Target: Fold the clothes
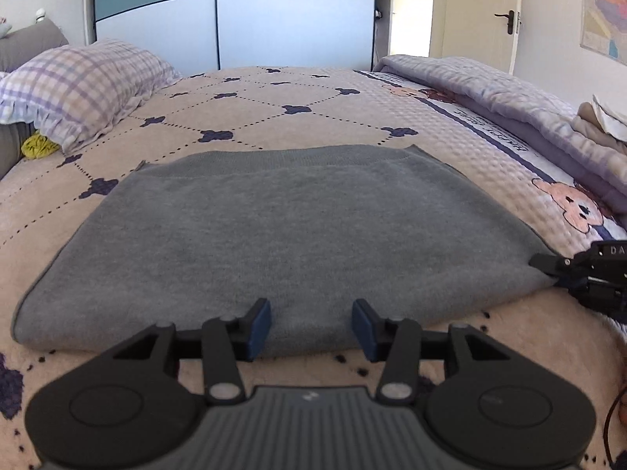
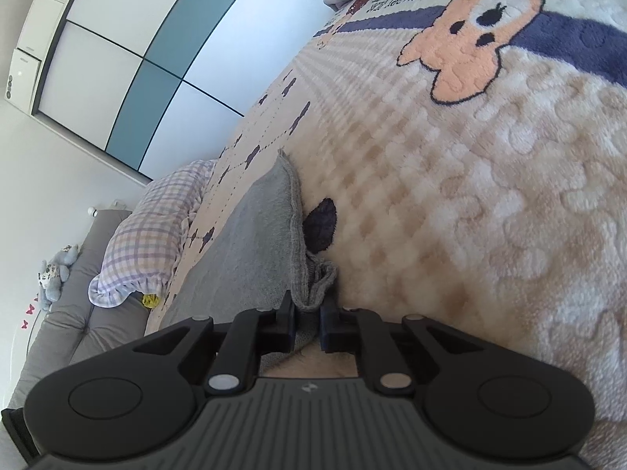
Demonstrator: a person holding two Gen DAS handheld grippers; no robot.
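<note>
A grey knit garment lies flat on the patterned bedspread, folded into a rough rectangle. My left gripper hovers at the garment's near edge, open, its blue pads either side of bare grey cloth without pressing on it. At the garment's right corner my right gripper comes in from the right. In the right wrist view my right gripper is shut on a bunched corner of the grey garment, which stretches away to the left of the fingers.
A checked pillow lies at the far left with a yellow item under it. A folded lilac quilt runs along the right side. A wardrobe and a door stand behind. A soft toy sits on the grey headboard.
</note>
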